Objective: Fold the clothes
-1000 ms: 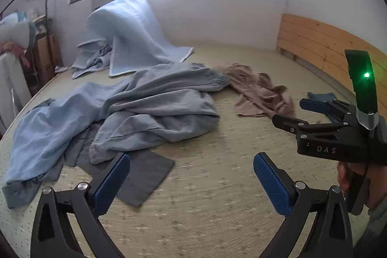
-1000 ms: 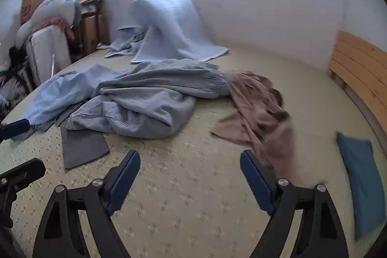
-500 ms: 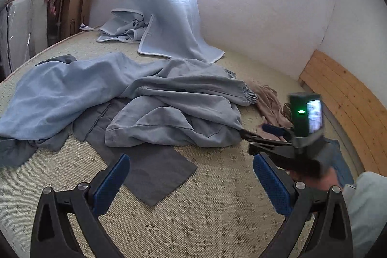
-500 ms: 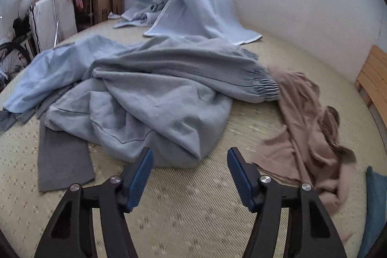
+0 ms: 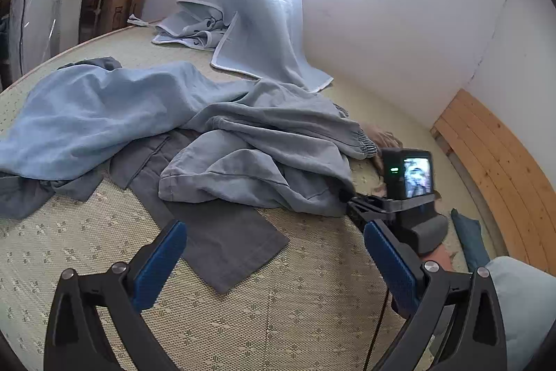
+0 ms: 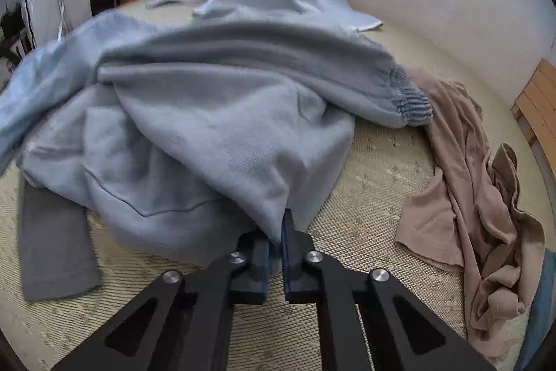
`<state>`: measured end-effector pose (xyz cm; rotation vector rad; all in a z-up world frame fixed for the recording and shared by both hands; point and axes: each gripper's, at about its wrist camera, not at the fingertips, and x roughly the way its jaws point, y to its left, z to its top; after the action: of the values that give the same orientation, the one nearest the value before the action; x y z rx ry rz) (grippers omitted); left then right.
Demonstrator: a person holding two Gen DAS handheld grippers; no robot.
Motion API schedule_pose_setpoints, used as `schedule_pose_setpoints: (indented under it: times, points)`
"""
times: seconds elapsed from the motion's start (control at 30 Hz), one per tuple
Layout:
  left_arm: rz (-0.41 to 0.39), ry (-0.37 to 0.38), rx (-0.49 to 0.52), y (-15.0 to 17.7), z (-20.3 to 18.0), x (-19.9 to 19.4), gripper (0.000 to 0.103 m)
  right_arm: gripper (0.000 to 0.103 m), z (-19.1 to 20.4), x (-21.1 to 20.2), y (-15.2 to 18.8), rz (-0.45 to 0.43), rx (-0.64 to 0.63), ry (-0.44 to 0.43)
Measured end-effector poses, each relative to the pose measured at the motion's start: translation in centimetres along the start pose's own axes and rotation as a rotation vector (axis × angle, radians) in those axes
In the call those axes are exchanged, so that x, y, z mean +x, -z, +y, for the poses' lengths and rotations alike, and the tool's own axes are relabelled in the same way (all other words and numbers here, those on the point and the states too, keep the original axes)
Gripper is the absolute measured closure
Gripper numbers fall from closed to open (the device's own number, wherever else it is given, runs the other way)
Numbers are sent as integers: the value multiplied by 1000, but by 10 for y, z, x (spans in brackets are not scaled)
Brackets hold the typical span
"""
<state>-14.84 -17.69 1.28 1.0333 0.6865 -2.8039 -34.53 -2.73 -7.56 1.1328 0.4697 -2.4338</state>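
The right gripper (image 6: 276, 240) is pinched tight on a fold at the near edge of the grey-blue sweatshirt (image 6: 215, 134), the cloth running down between its blue pads and rising from them in a peak. Just past that grip the garment lies heaped, one sleeve with a gathered cuff (image 6: 410, 103) stretched across the top and off to the right. To the left of the pinch a flat dark grey piece (image 6: 52, 239) pokes out from under the heap; to the right, well apart, a tan garment (image 6: 479, 183) lies crumpled on the woven mat (image 6: 375, 183). The left gripper (image 5: 274, 261) hangs spread wide with nothing between its pads, above the mat and the near corner of the dark grey piece, the sweatshirt just beyond it. By the look of things the folding has barely begun: one garment is seized, none lies flat or folded, and a paler blue garment (image 5: 87, 113) and a draped light blue blanket (image 5: 264, 23) farther back wait untouched. How many layers the pads hold is hidden, the sweatshirt's hem and other sleeve are buried, and the far left of the right wrist view is blurred.
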Motion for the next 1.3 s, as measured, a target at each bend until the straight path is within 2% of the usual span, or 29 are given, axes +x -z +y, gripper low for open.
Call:
schedule_pose_setpoints:
  times: [0.2,0.57,0.83,1.13,1.3]
  points:
    - [-18,-26,-10,-2,2,-7,0,101,2,-50,6,-111,2,-106]
    - [-27,-29,-70,-6,16,-16,0,101,48,-117,66,-119,-60,-280]
    - [-13,-22,-78,-6,22,-17,0,101,84,-162,103,-125,-36,-419]
    - [-15,23,-57,-5,21,-30,0,101,129,-213,149,-116,-122,-531]
    - [22,52,-46,-2,17,-25,0,101,153,-240,174,-92,-206,-588]
